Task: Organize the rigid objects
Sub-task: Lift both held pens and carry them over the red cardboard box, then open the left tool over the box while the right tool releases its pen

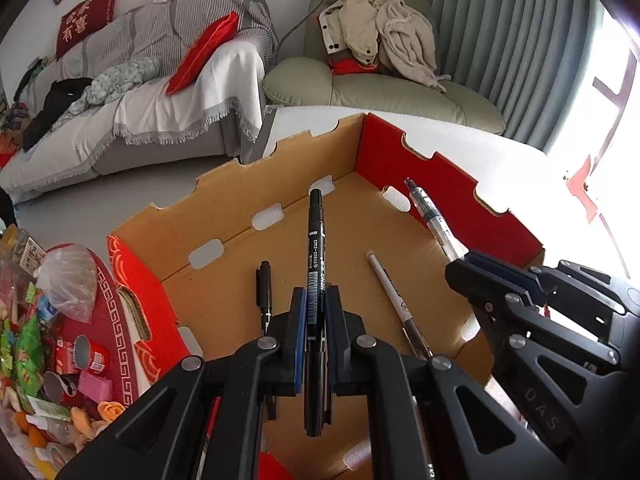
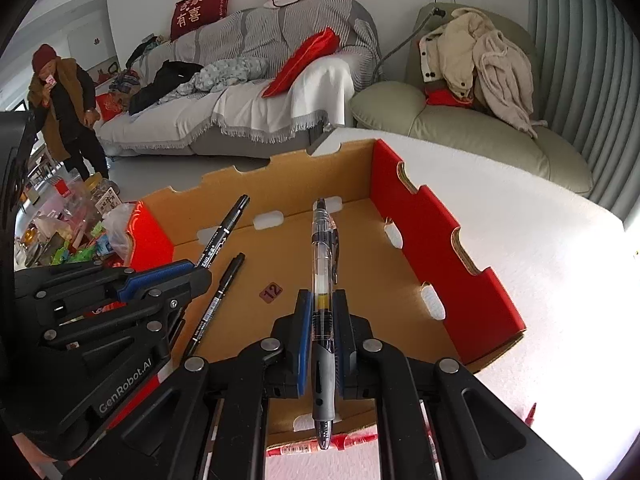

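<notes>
A shallow cardboard box (image 1: 240, 272) with red outer walls lies open on a white table; it also shows in the right wrist view (image 2: 440, 240). My left gripper (image 1: 316, 312) is shut on a black marker (image 1: 316, 248) and holds it above the box floor. My right gripper (image 2: 322, 312) is shut on a clear gel pen (image 2: 322, 256) with a grey grip, also above the box. In the box lie a small black pen (image 1: 264, 288) and a white-barrelled pen (image 1: 390, 292). The right gripper (image 1: 460, 260) with its pen shows at the right of the left wrist view.
A red round tray (image 1: 112, 320) with snacks and small items stands left of the box. A red packet (image 2: 304, 448) lies at the box's near edge. A sofa (image 2: 260, 80) and armchair (image 2: 460, 112) stand behind. A person (image 2: 64, 100) stands far left.
</notes>
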Demonstrator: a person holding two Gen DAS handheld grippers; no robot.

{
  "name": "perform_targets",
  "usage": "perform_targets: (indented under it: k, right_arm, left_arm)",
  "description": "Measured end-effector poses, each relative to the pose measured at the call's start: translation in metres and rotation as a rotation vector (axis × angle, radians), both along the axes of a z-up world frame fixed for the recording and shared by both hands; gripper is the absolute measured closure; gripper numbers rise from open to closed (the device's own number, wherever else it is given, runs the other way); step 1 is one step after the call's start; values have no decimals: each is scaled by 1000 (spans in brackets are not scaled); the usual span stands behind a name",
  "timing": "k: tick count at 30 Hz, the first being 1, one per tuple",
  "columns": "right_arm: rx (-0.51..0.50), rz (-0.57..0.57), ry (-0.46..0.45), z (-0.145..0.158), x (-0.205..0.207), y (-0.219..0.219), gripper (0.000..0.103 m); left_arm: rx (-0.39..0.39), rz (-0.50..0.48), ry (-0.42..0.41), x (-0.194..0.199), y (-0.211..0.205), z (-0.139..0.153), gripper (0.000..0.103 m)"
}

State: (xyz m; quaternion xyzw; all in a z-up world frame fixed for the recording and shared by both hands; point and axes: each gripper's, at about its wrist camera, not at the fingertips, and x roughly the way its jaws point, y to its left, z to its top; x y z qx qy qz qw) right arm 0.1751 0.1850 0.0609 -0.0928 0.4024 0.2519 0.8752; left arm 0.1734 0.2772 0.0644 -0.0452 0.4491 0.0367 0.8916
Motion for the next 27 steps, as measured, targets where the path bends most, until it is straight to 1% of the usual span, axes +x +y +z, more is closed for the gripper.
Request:
perform_targets:
  k: [10, 23, 27]
  right_arm:
    - [-8, 5, 21, -8, 6, 4, 92]
    - [-24, 1, 35, -14, 7, 9, 92]
    - [-36, 15, 44, -16, 7, 11, 92]
  left_arm:
    - [-17, 9, 26, 5, 6, -13, 94]
    - [-13, 8, 38, 7, 10, -15, 94]
    - [-15, 13, 55, 8, 11, -18, 93]
